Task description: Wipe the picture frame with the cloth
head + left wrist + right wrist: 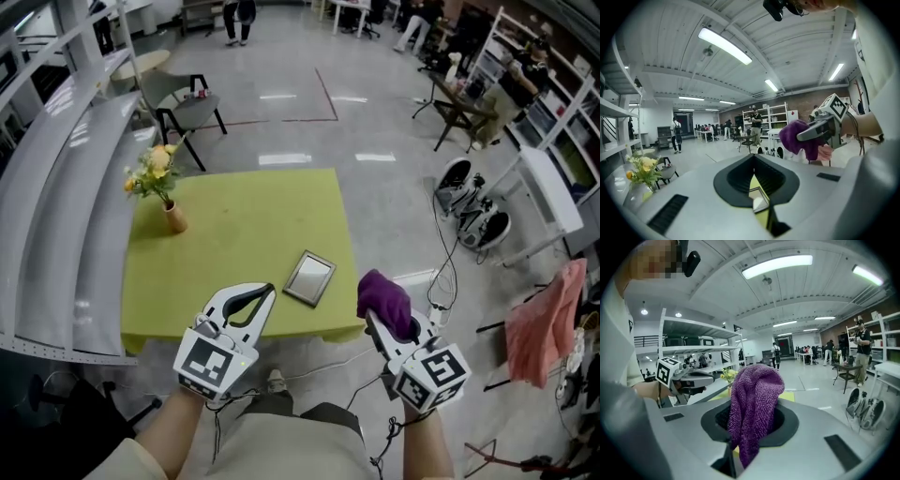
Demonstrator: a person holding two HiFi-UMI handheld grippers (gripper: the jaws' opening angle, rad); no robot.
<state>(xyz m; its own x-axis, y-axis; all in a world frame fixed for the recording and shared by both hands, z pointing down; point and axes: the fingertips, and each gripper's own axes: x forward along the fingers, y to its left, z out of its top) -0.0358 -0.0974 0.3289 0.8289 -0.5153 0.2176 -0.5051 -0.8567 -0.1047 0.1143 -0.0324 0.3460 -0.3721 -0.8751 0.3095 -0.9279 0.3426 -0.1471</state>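
Note:
A small picture frame (309,277) with a silver border lies flat near the front edge of the green table (244,225). My left gripper (269,290) hovers just left of the frame, shut with nothing in it. In the left gripper view a sliver of the frame (759,200) shows through the narrow slit between the closed jaws. My right gripper (380,319) is held off the table's front right corner, shut on a purple cloth (382,298) that bunches over its tips. In the right gripper view the cloth (754,404) drapes over the jaws and hides them.
A vase of yellow flowers (161,187) stands at the table's left edge. Curved grey shelving (56,197) runs along the left. A chair (192,108) stands behind the table. To the right are floor equipment (469,202), cables and a pink cloth (548,319) on a rack.

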